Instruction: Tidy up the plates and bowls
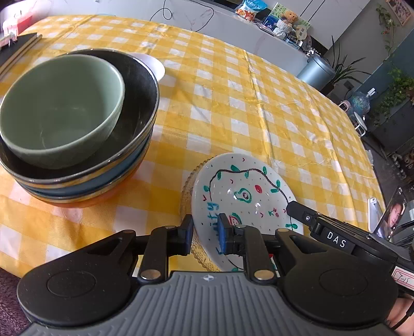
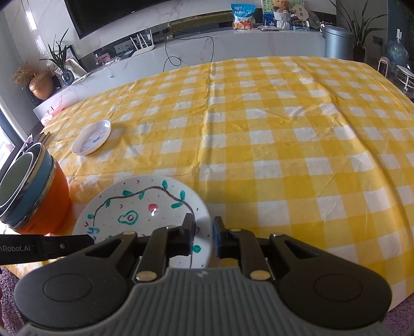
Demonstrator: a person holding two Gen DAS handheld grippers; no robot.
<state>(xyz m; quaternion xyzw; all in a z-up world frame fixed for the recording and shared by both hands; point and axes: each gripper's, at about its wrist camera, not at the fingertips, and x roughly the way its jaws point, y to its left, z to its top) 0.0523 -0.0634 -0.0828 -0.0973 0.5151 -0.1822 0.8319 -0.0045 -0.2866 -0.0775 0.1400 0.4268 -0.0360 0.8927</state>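
A white plate painted with an avocado and green leaves (image 1: 248,196) (image 2: 139,206) lies on a clear glass plate (image 1: 187,191). My left gripper (image 1: 205,232) is shut on the near-left rims of both plates. My right gripper (image 2: 203,231) is shut on the painted plate's right rim. A stack of bowls stands to the left: a green bowl (image 1: 59,108) inside a black bowl (image 1: 139,85), over blue and orange bowls (image 2: 49,196). A small white dish (image 2: 91,140) (image 1: 152,64) lies farther back.
The table has a yellow checked cloth (image 2: 284,144). Dark books (image 1: 18,49) lie at the far left edge. A counter with a snack bag (image 2: 242,15) and a bin (image 2: 337,42) stands behind the table.
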